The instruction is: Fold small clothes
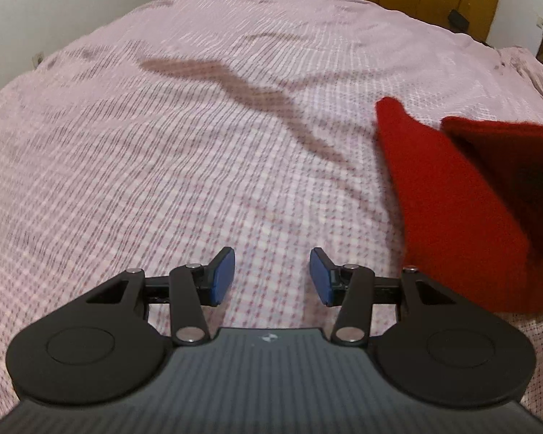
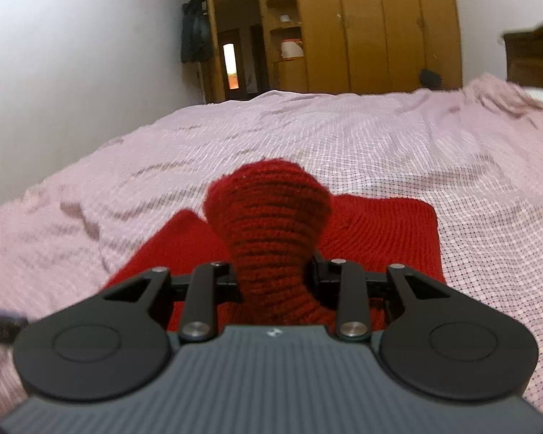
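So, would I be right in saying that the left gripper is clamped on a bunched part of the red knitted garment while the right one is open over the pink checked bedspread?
Not quite: the sides are swapped. The right wrist view shows the right gripper clamped on a bunched part of the red knitted garment. The left wrist view shows the left gripper open over the pink checked bedspread.

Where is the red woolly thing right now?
The red knit garment is bunched between the right gripper's fingers, the rest on the pink checked bedspread. It fills the left wrist view's right edge.
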A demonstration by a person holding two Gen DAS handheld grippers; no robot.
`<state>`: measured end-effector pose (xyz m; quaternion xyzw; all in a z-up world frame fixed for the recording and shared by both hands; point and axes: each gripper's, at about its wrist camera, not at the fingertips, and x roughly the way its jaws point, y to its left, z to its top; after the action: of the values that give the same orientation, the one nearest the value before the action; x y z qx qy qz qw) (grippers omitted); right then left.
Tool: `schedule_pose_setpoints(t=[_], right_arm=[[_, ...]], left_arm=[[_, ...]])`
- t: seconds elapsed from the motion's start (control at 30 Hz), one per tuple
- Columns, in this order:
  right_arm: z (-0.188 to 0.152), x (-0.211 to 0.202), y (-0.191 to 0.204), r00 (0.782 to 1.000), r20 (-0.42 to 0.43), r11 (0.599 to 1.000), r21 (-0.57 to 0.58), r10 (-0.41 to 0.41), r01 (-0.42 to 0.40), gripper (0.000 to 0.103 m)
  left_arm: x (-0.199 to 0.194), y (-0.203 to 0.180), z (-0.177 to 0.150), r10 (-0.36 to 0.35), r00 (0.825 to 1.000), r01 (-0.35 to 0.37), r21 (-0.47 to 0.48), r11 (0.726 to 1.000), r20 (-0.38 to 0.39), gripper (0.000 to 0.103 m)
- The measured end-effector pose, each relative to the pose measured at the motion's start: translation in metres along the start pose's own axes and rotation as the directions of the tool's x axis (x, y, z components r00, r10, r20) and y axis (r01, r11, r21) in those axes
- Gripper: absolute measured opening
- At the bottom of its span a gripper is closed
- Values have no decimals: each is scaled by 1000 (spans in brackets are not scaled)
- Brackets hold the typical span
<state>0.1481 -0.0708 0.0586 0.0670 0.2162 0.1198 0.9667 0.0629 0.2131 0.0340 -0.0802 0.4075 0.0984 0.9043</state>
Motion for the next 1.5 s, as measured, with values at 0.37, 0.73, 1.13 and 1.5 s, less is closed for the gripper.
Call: schedule_pose_setpoints(t=[0.37,0.73,1.13,1.5], right_arm=[[17,-27,53,983,183,987,-160,19,11,33],[-68,-13,118,994,89,854,-520,59,-4,33],[-79,-36,120,987,45,832,-546,152,-103,45],[-55,-114,96,972,9,915,-339,236,-220,63]], left_arm=[[-17,51,-8,-34,999,35,-106,994,11,54],[-18,66,-16,-20,1000,22,-115,993,17,54],[-21,64,-14,-9,1000,11,-120,993,19,54],[-44,31,-9,-47,998,50,-70,996,40,54]])
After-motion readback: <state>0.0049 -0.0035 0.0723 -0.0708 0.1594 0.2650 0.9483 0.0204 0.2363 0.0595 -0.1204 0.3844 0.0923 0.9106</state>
